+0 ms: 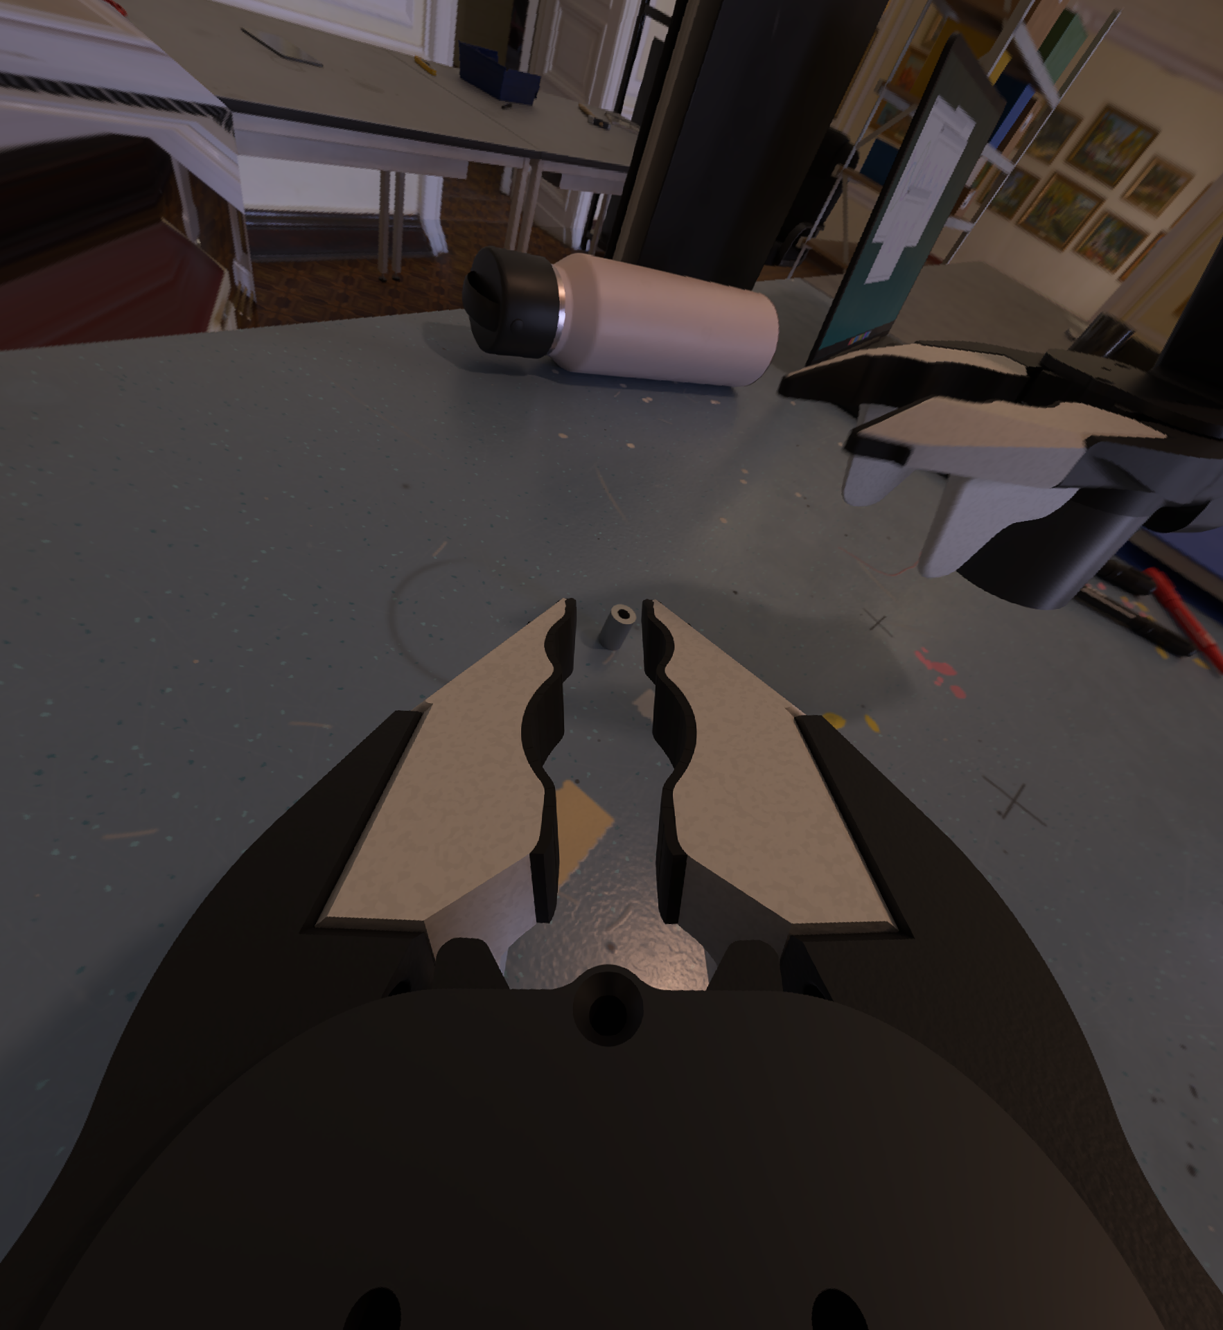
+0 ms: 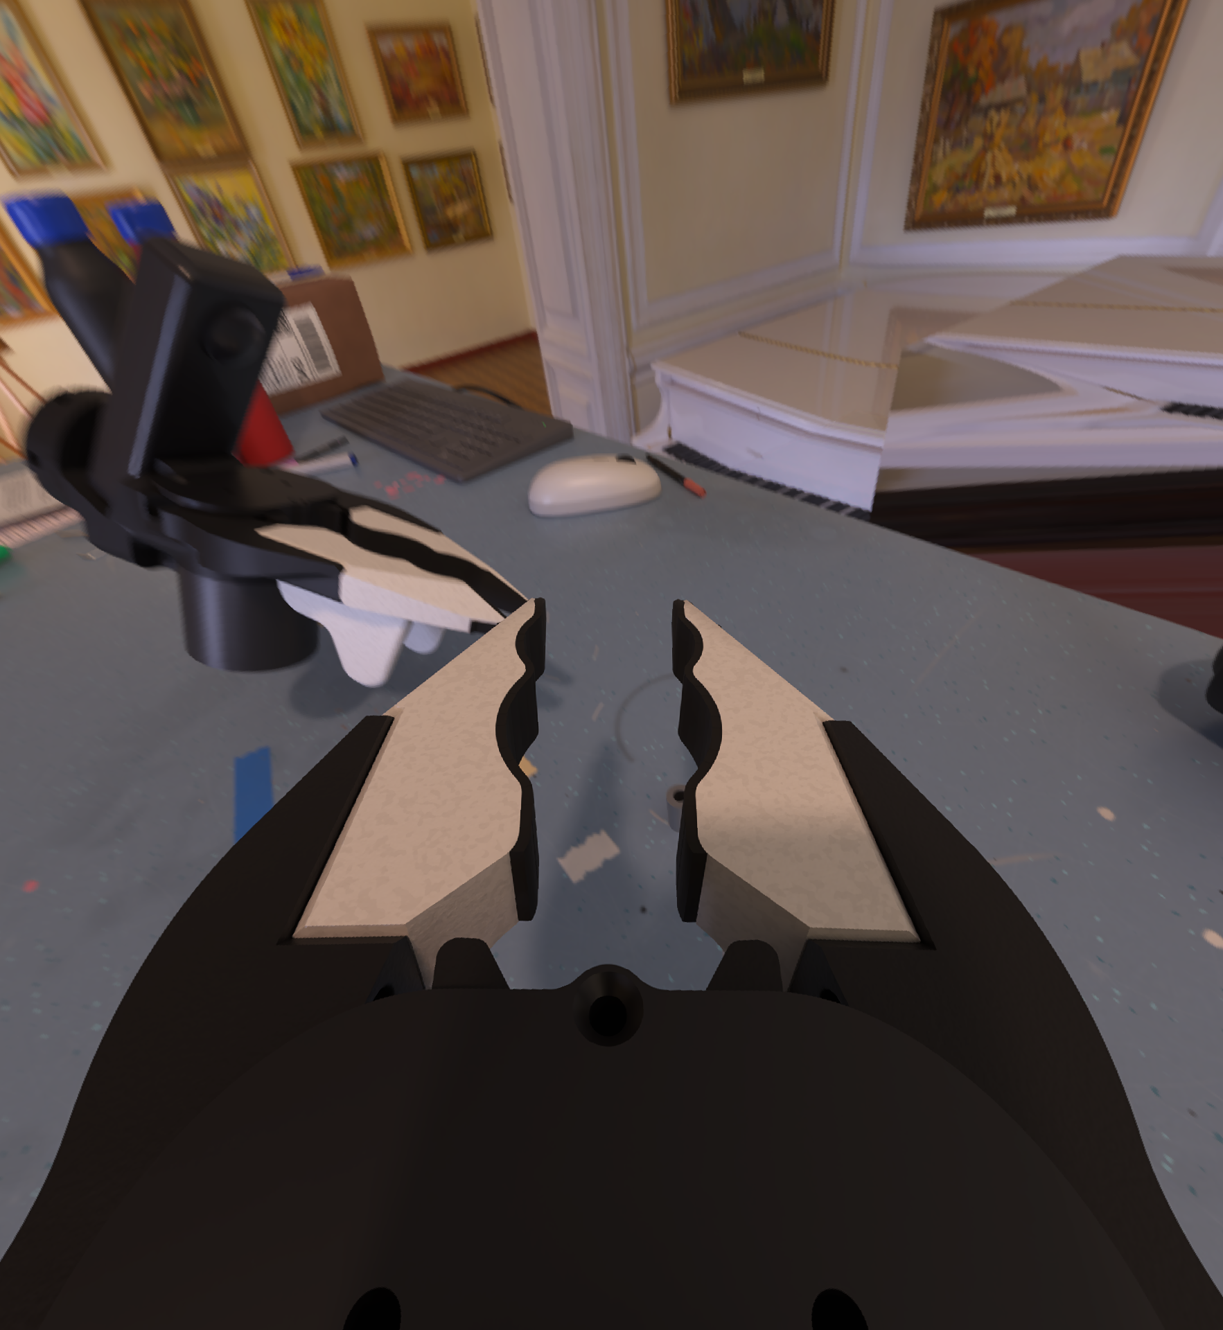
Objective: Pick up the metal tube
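Note:
The metal tube (image 1: 617,626) is a short grey cylinder that lies on the grey table (image 1: 162,576). In the left wrist view it shows between the fingertips of my left gripper (image 1: 608,612), which is open with a narrow gap and holds nothing. In the right wrist view the left gripper (image 2: 511,603) hovers above the table, apart from the tube (image 2: 673,802). There the tube is half hidden behind the right finger of my right gripper (image 2: 608,612). The right gripper is open, empty and above the table; it also shows in the left wrist view (image 1: 821,416).
A pink bottle (image 1: 630,324) with a black lid lies at the table's far edge beside a dark screen (image 1: 903,216). Red and black markers (image 1: 1191,626) lie at the right. A keyboard (image 2: 450,432), a white mouse (image 2: 594,486) and a cardboard box (image 2: 320,345) stand farther off.

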### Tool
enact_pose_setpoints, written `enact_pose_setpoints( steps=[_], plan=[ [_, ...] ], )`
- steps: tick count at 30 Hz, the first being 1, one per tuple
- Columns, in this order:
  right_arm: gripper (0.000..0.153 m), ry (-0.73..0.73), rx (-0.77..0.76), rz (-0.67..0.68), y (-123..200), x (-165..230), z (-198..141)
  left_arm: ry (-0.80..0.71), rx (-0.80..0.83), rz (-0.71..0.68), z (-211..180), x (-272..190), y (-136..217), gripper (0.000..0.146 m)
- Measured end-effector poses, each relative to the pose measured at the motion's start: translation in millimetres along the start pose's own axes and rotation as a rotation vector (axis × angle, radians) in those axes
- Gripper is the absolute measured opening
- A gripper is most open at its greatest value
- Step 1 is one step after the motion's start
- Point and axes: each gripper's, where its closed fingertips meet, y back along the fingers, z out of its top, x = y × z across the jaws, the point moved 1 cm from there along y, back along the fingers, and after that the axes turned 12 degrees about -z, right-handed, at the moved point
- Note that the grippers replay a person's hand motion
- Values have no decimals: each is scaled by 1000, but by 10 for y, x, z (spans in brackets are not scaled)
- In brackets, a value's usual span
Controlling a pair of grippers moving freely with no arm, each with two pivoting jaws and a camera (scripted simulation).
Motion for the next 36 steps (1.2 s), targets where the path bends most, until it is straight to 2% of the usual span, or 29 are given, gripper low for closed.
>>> enact_pose_setpoints(
  steps=[7, 21, 25, 28, 32, 36],
  plan=[
    [35, 126, 148, -73, -172, -45, -350, -47, 24, 22, -6, 1, -3, 18],
    [35, 332, 199, -149, -196, -31, -434, -39, 59, 14, -72, 6, -52, 18],
    [35, 374, 267, -187, -219, -82, -544, -37, 44, 19, -35, 14, -25, 18],
    [35, 345, 399, -231, -283, -193, -728, -40, 24, 19, 9, 5, 0, 18],
    [34, 223, 521, -219, -383, -200, -928, -46, 26, 13, 14, -24, -8, 18],
    [25, 256, 604, -262, -419, -248, -1064, -44, 30, -6, 4, -69, -34, 18]
  ],
)
